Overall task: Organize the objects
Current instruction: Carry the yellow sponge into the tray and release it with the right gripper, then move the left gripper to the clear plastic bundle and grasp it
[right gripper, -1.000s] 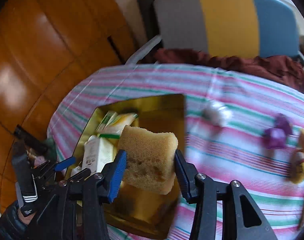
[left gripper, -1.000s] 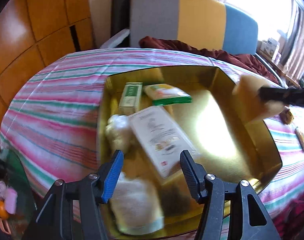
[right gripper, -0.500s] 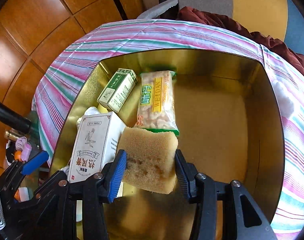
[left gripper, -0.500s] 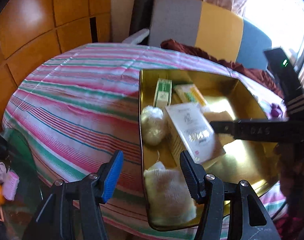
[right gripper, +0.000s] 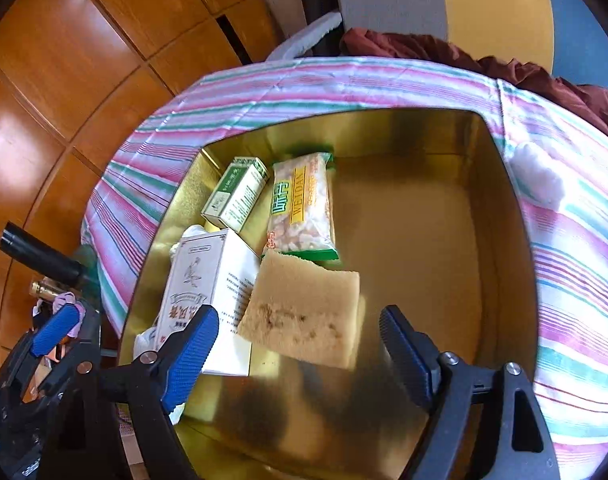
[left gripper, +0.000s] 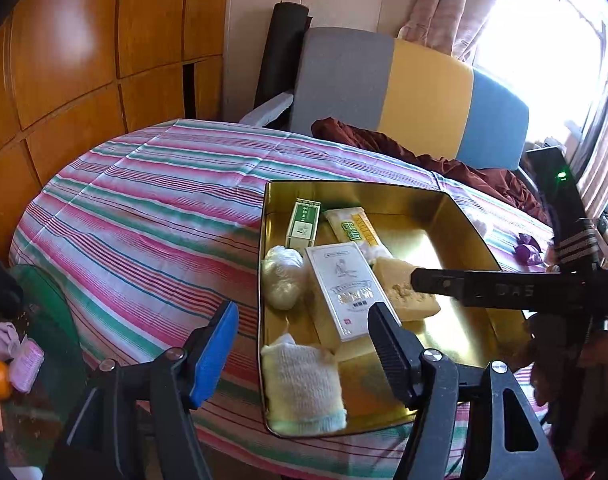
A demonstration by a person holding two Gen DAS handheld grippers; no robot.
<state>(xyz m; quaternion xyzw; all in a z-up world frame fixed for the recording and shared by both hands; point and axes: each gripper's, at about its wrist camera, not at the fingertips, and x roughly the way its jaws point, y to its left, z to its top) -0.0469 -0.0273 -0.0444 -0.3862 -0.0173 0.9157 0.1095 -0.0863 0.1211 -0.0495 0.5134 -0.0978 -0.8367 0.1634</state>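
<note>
Looks like somebody's home, a living or dining room. The counter wears a pink-and-green striped cloth (left gripper: 144, 216), with a grey, yellow and blue upholstered chair (left gripper: 407, 92) on the far side and a dark red garment (left gripper: 383, 140) dumped on it. Orange wood panelling (left gripper: 84, 60) on the left, curtains (left gripper: 443, 4) by a bright window far right. Low at near left, probably household clutter, too blurry to tell.

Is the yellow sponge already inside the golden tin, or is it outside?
Inside. The sponge lies within the golden tin's walls, leaning against the white box. The right gripper's jaws are opening, clear of it.
</note>
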